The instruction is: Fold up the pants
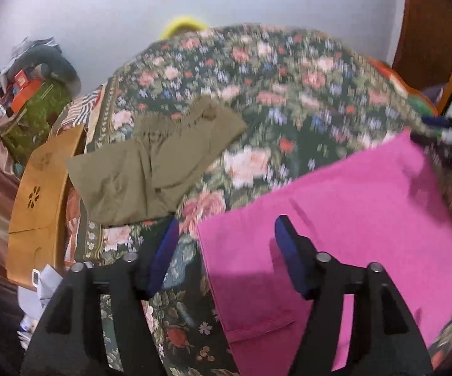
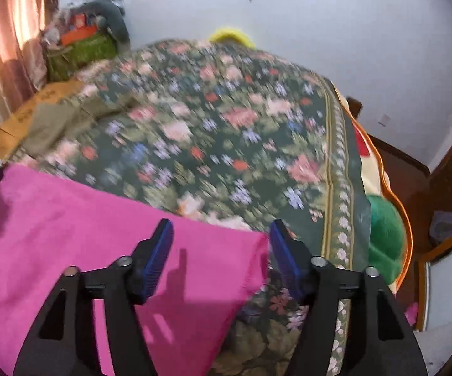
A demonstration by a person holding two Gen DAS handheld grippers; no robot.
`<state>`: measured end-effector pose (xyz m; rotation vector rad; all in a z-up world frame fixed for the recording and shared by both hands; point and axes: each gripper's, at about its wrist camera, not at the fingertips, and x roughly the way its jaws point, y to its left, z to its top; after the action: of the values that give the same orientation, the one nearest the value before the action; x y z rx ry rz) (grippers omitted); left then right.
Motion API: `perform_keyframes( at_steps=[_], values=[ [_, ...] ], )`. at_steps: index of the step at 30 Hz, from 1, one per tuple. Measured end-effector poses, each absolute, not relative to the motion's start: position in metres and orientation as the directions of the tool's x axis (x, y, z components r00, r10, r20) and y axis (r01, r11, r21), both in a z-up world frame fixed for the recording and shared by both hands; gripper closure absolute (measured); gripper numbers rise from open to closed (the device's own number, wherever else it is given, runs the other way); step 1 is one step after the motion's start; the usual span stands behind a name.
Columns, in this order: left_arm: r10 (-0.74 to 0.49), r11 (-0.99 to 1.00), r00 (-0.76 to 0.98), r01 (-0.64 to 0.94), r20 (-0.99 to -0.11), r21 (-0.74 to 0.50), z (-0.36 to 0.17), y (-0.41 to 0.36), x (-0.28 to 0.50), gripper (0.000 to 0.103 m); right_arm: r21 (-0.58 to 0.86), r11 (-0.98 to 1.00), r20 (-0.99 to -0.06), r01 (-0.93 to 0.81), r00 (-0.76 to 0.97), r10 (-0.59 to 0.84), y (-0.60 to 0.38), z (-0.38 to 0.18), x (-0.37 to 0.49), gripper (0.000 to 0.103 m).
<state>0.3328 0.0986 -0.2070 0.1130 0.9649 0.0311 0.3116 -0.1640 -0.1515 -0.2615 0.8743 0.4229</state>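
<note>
Surface: bed under a dark floral bedspread (image 1: 288,100), white wall (image 1: 100,15) behind, pink curtain (image 2: 9,47) at the side. No legible writing. Pink pants (image 1: 335,219) lie flat on the near edge; olive pants (image 1: 150,163) farther back. Left gripper (image 1: 226,235) and right gripper (image 2: 219,235) both spread apart, grasping nothing.

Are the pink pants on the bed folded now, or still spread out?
Folded, apparently: the pink pants lie flat as one compact block with straight edges, no separate legs visible. How many folds, I cannot tell.
</note>
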Motion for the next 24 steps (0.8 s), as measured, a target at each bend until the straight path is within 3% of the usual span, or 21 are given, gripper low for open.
perform_keyframes(
  at_steps=[4,10,18,21,24],
  values=[
    [0.055,0.997,0.606,0.012,-0.794,0.078,-0.185,0.095,0.334,0.024,0.006,0.871,-0.740,-0.492,0.584,0.334,-0.148,-0.128,0.299,0.021],
    [-0.013,0.999,0.572,0.043,-0.820,0.014,-0.185,0.082,0.343,0.008,0.126,0.814,-0.751,-0.567,0.482,0.452,-0.117,-0.134,0.293,0.020],
    [0.017,0.992,0.396,0.108,-0.918,0.065,-0.249,0.064,0.360,0.008,0.254,0.792,-0.866,-0.556,0.234,0.442,-0.086,-0.200,0.304,0.020],
    [0.038,0.989,0.355,0.122,-0.934,0.086,-0.274,0.062,0.358,0.003,0.261,0.787,-0.908,-0.559,0.135,0.397,-0.080,-0.221,0.298,0.020],
    [0.038,0.990,0.368,0.116,-0.929,0.086,-0.274,0.064,0.354,0.000,0.236,0.777,-0.906,-0.584,0.156,0.392,-0.080,-0.222,0.286,0.015]
  ],
)
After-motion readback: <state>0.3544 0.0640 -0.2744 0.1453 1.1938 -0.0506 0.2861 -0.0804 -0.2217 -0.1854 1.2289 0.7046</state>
